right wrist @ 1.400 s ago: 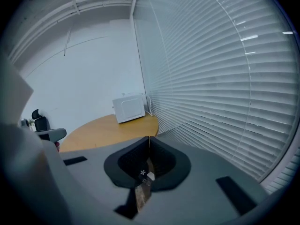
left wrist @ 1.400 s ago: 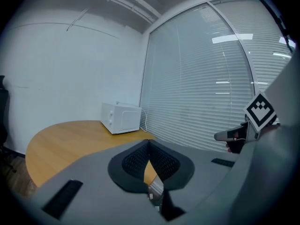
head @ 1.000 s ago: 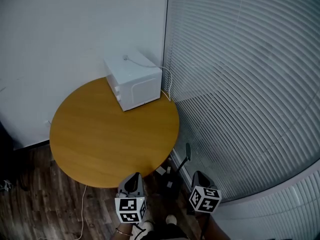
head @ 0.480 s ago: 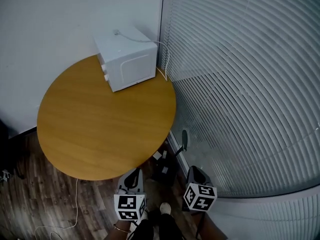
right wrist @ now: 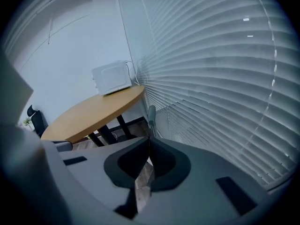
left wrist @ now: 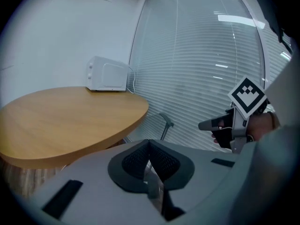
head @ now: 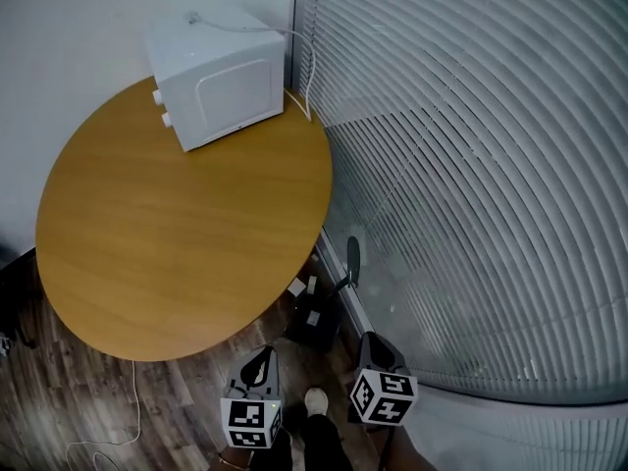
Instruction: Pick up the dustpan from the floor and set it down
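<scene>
The dark dustpan (head: 316, 320) stands on the wood floor between the table's edge and the blinds, its long handle (head: 351, 255) rising upright. That handle (left wrist: 165, 123) shows ahead in the left gripper view, and the same handle (right wrist: 151, 115) sits just above the jaws in the right gripper view. My left gripper (head: 262, 356) hovers short of the pan, shut and empty. My right gripper (head: 369, 340) hangs to the pan's right, near the blinds, also shut with nothing between its pads. The right gripper (left wrist: 211, 124) appears beside the left one.
A round wooden table (head: 147, 253) fills the left, with a white microwave (head: 214, 72) at its far edge. Closed blinds (head: 471, 165) run along the right. A thin white cable (head: 132, 415) trails on the floor. A shoe (head: 316, 400) shows between the grippers.
Both grippers have sunk toward the floor and edged closer to the dustpan. The head view has dipped nearer, so the table and microwave have slid up and left.
</scene>
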